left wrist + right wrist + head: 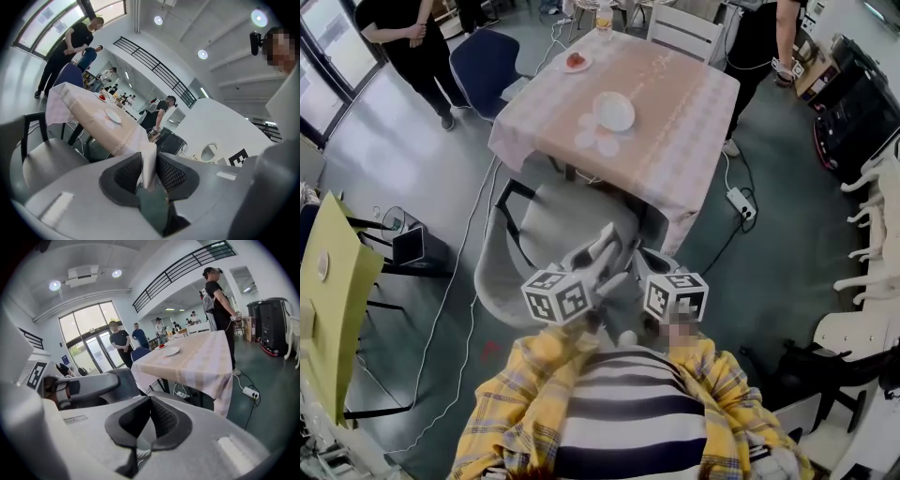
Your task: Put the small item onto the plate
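My left gripper [605, 242] is shut on a small white flat item [149, 161] that stands upright between its pads. My right gripper [648, 261] is beside it, shut with nothing between its jaws [150, 401]. Both are held close to the body and point towards the table [675, 122] with the pink checked cloth, some way ahead. A white plate [614, 111] lies near the table's middle, also seen as the plate [113, 115] and the plate [171, 351] in the two gripper views. A grey chair [553, 220] stands between the grippers and the table.
A small dish with something red [576, 62] and a glass [604, 19] stand at the table's far end. People stand at the far left [412, 37] and far right [759, 37]. A power strip [741, 202] and cables lie on the floor. White chairs [872, 187] line the right.
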A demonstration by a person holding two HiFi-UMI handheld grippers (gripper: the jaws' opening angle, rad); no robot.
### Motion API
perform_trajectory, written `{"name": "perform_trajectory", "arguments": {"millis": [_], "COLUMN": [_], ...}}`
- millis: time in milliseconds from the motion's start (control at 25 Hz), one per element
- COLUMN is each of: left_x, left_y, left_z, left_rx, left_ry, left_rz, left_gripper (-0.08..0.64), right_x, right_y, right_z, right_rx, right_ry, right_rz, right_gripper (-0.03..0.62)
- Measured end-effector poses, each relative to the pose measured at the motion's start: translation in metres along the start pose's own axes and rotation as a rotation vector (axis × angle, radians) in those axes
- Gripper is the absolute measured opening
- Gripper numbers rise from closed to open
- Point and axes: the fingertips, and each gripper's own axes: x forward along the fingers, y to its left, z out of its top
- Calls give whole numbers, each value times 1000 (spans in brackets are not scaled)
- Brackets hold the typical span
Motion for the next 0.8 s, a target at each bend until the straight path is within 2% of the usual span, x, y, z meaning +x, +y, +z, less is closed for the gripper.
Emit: {"name": "perform_trajectory", "arguments": {"millis": [240, 400, 640, 800], "left_x": [26, 42, 81, 112], "left_y": [25, 38, 55, 67], "left_z": [32, 43, 61, 76], "left_rx": [2, -38, -70, -103], "left_ry": [1, 1, -10, -43], "left_rz": [-31, -28, 20, 79], "left_gripper": [87, 87, 87, 87], "right_x": [29, 48, 85, 110], "right_y": [-7, -18, -43, -58], "right_z": [31, 48, 101, 126], "right_rx": [-21, -23, -60, -107], "right_ry": [-18, -23, -37, 6], "right_rz": [-34, -39, 16, 83], "right_gripper": [-2, -2, -2, -2]}}
